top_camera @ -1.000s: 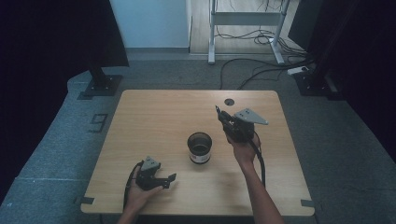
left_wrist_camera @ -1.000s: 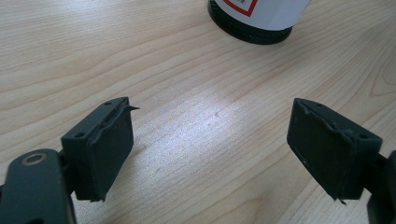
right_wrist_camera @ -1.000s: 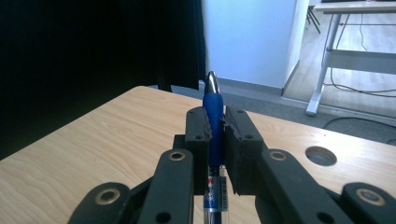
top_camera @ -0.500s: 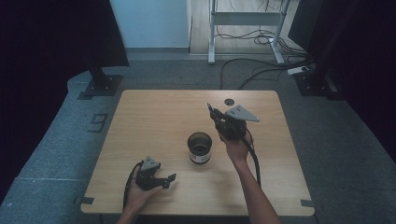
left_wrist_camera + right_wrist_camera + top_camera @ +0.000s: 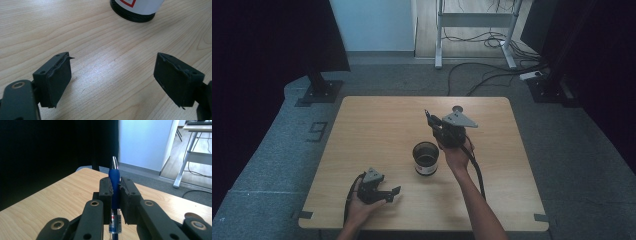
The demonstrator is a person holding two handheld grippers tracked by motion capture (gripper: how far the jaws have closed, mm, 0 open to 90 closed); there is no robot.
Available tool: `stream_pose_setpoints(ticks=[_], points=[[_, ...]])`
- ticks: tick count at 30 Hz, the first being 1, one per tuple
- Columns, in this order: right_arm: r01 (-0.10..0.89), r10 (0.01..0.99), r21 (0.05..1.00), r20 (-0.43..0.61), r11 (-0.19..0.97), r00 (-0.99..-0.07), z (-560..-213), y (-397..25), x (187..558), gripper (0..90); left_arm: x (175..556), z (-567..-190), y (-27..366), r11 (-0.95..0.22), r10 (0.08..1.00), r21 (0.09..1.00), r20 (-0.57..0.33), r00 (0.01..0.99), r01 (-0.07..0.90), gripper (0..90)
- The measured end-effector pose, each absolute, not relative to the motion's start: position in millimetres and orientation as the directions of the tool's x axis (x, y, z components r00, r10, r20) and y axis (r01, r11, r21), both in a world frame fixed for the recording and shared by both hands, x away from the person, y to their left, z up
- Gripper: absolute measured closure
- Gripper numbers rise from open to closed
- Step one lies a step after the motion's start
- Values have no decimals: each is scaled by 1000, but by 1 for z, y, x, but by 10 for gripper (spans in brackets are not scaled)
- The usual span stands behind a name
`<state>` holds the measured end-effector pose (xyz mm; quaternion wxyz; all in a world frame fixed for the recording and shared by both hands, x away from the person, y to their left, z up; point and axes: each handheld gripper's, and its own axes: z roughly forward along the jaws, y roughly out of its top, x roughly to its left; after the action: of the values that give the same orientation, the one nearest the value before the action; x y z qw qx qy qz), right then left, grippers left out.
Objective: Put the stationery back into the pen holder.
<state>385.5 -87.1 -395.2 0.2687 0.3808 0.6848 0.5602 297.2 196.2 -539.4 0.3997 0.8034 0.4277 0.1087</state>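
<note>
Though clamped, blue pen (image 5: 114, 185) upright.

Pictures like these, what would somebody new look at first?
Probably the blue pen, pinched upright between the jaws of the right gripper, held above the table behind the black cup. Then the left gripper, resting wide open at the near left.

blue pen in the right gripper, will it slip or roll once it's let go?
The pen looks stiff and light. The right gripper clamps its rubbery blue grip, so slipping seems unlikely. Its round barrel would probably roll on the bare table; dropped in the cup, it should just lean.
</note>
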Motion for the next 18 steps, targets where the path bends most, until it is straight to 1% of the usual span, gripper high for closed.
stream_pose_setpoints(ticks=[18], points=[[226, 813, 966, 32, 124, -581, -403, -58, 397, 780, 297, -539, 196, -324, 766, 731, -170, 620, 600, 151]])
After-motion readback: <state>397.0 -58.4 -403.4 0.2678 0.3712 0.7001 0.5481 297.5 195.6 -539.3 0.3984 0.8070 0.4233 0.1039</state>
